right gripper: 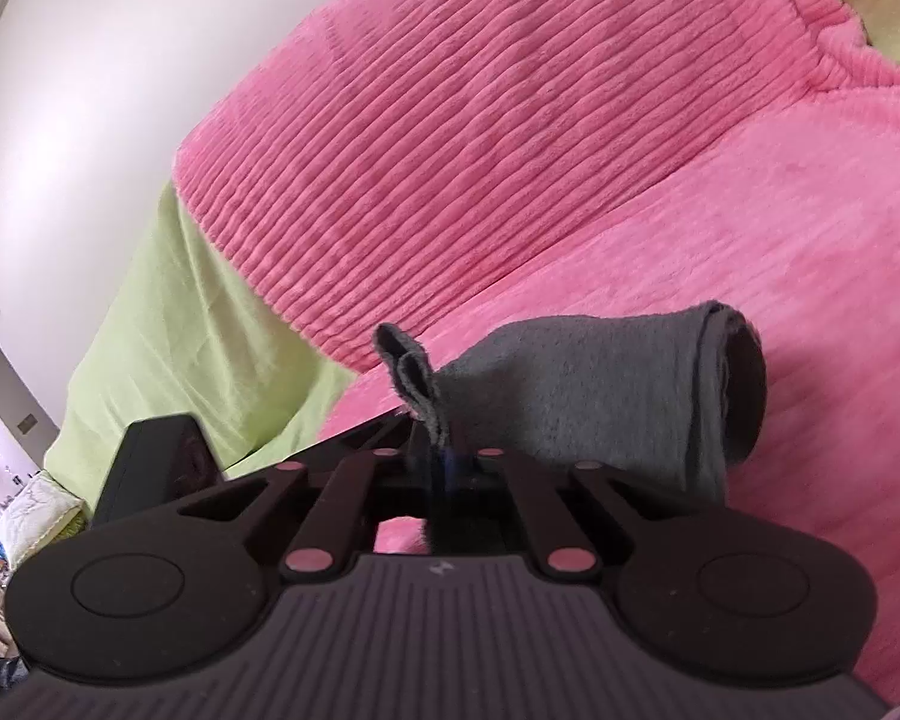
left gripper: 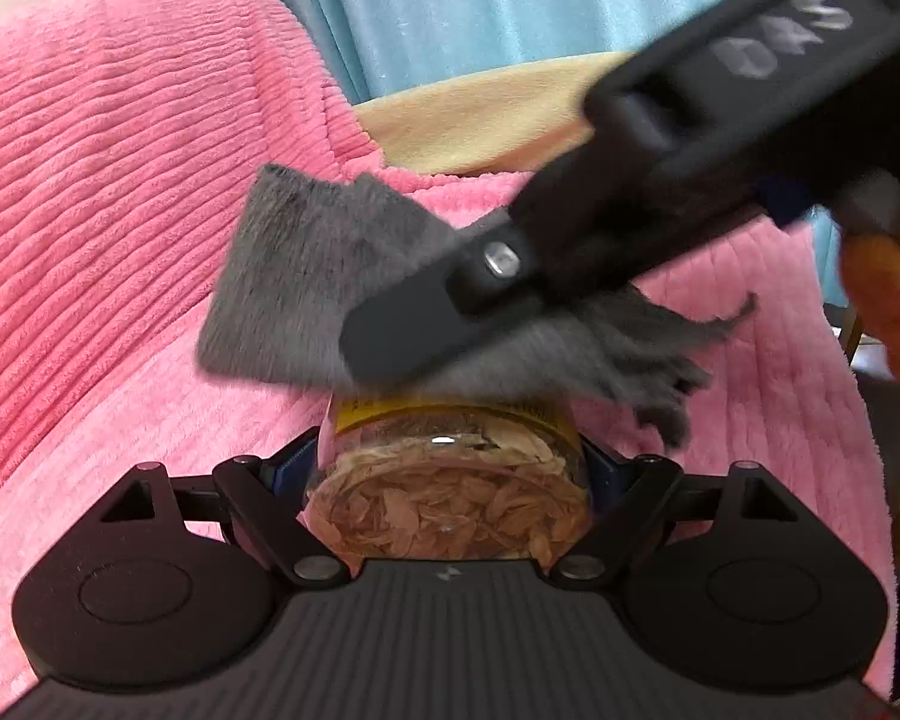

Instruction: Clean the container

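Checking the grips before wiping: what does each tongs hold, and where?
Left tongs: the clear, yellow-labelled jar of flakes, clamped across its sides. Right tongs: the grey fleece cloth, pinched at its bunched end.

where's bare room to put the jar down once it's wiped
The flat pink ribbed blanket is bare on both sides of the jar: left, below the raised pink fold, and right, beyond the grey cloth's frayed edge. It is crowded right above the jar, where the right gripper presses the cloth while the left gripper clamps the jar.
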### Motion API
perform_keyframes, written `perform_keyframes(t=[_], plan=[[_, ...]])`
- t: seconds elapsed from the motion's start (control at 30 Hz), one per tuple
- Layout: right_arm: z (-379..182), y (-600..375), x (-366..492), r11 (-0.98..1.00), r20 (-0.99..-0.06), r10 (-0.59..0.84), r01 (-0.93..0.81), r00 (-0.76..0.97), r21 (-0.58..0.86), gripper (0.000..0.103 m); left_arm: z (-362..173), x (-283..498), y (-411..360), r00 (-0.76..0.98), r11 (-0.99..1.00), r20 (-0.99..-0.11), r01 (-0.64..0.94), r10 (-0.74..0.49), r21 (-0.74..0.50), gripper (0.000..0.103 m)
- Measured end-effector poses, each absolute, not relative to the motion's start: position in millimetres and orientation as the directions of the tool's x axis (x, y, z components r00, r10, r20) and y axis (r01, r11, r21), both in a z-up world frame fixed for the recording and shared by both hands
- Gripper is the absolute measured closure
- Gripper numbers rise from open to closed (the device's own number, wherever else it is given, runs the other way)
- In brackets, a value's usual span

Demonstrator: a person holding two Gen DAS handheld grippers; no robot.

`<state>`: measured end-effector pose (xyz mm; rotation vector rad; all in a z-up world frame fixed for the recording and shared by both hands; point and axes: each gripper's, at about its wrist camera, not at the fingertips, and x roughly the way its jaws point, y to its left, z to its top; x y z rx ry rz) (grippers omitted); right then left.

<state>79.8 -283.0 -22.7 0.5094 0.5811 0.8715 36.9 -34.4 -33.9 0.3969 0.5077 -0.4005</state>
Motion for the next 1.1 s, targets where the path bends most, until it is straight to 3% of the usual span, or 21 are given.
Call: perform_keyframes(t=[0.13, 0.37, 0.47, 0.57, 0.67, 0.77, 0.83, 0.93, 1.1], plan=[[-22, -292, 87, 0.61, -0.27, 0.759, -0.504, 0.592, 0.611, 0.102, -35, 36, -40, 0.809, 0.839, -0.529, 0.459, -0.258, 0.293, 0.019], [-20, -267, 72, 0.528, -0.286, 0.846, -0.629, 0.45, 0.571, 0.102, -34, 39, -38, 0.805, 0.842, -0.534, 0.458, -0.258, 0.284, 0.019], [-20, -284, 88, 0.637, -0.289, 0.748, -0.523, 0.597, 0.567, 0.102, -33, 41, -40, 0.808, 0.842, -0.531, 0.455, -0.254, 0.289, 0.019], [-26, -293, 93, 0.636, -0.278, 0.735, -0.487, 0.619, 0.598, 0.102, -33, 44, -38, 0.801, 0.856, -0.543, 0.447, -0.254, 0.26, 0.018], [-25, -290, 89, 0.647, -0.282, 0.731, -0.5, 0.621, 0.576, 0.102, -29, 51, -27, 0.773, 0.888, -0.558, 0.442, -0.302, 0.131, 0.018], [-22, -289, 89, 0.644, -0.282, 0.732, -0.497, 0.62, 0.581, 0.102, -26, 65, -2, 0.725, 0.901, -0.552, 0.415, -0.412, -0.127, 0.018], [-22, -290, 89, 0.64, -0.279, 0.734, -0.493, 0.619, 0.589, 0.102, -27, 70, 4, 0.715, 0.895, -0.547, 0.411, -0.435, -0.174, 0.018], [-20, -287, 85, 0.61, -0.277, 0.766, -0.52, 0.58, 0.598, 0.1, -26, 71, 1, 0.724, 0.896, -0.545, 0.425, -0.423, -0.13, 0.018], [-15, -280, 80, 0.587, -0.287, 0.796, -0.565, 0.532, 0.58, 0.1, -33, 56, -33, 0.791, 0.86, -0.536, 0.464, -0.295, 0.211, 0.018]])
